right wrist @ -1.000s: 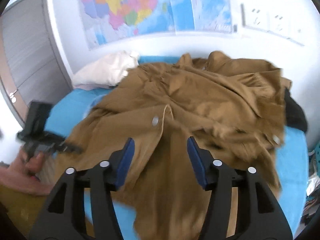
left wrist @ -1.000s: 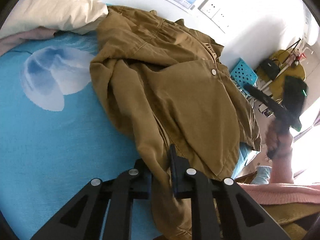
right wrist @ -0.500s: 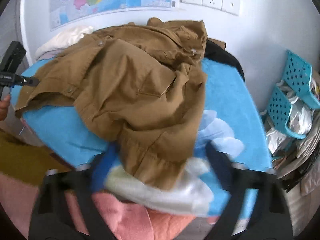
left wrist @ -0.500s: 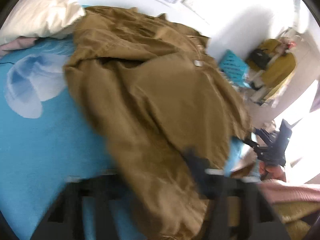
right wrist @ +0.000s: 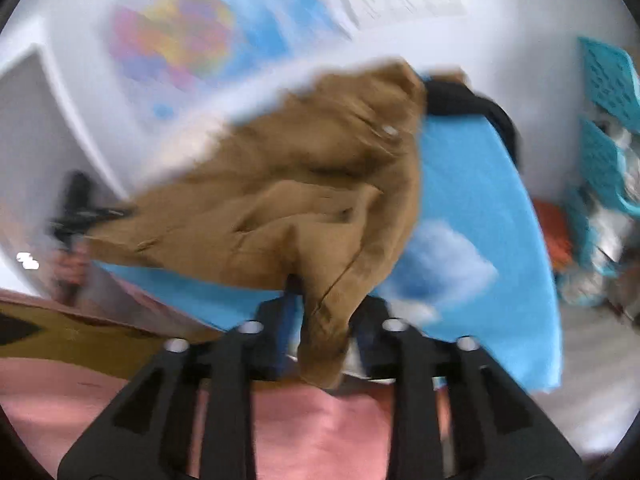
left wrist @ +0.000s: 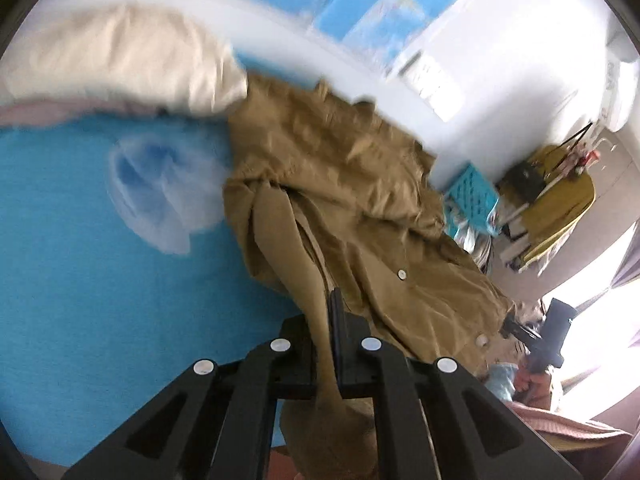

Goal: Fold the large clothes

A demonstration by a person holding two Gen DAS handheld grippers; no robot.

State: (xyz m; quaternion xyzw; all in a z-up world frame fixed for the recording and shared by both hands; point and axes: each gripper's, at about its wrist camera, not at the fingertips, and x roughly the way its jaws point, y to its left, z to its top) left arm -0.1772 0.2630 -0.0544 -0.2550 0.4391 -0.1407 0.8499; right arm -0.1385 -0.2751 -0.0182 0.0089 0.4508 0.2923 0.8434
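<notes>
The brown jacket (left wrist: 344, 216) lies rumpled across the blue bedsheet (left wrist: 80, 264), filling the centre and right of the left wrist view, with a cream pillow (left wrist: 120, 68) in the upper left. At the bottom centre of that frame the left gripper (left wrist: 334, 344) is pressed together on a hanging fold of the jacket's edge, cloth pinched flat between its pads. In the right wrist view the right gripper (right wrist: 326, 320) sits at the bottom centre with another hanging edge of the jacket (right wrist: 304, 208) between its jaws, which are opening; the blur makes it hard to be sure, but the pads seem to stand off the cloth rather than press it. The chief risk is on that side: with the jaws spreading, the edge could slide out and drop (the fabric bunches thickly there), so a lift would raise one side only and twist the garment. A thin pinch on the left could also slip under the jacket's weight.
</notes>
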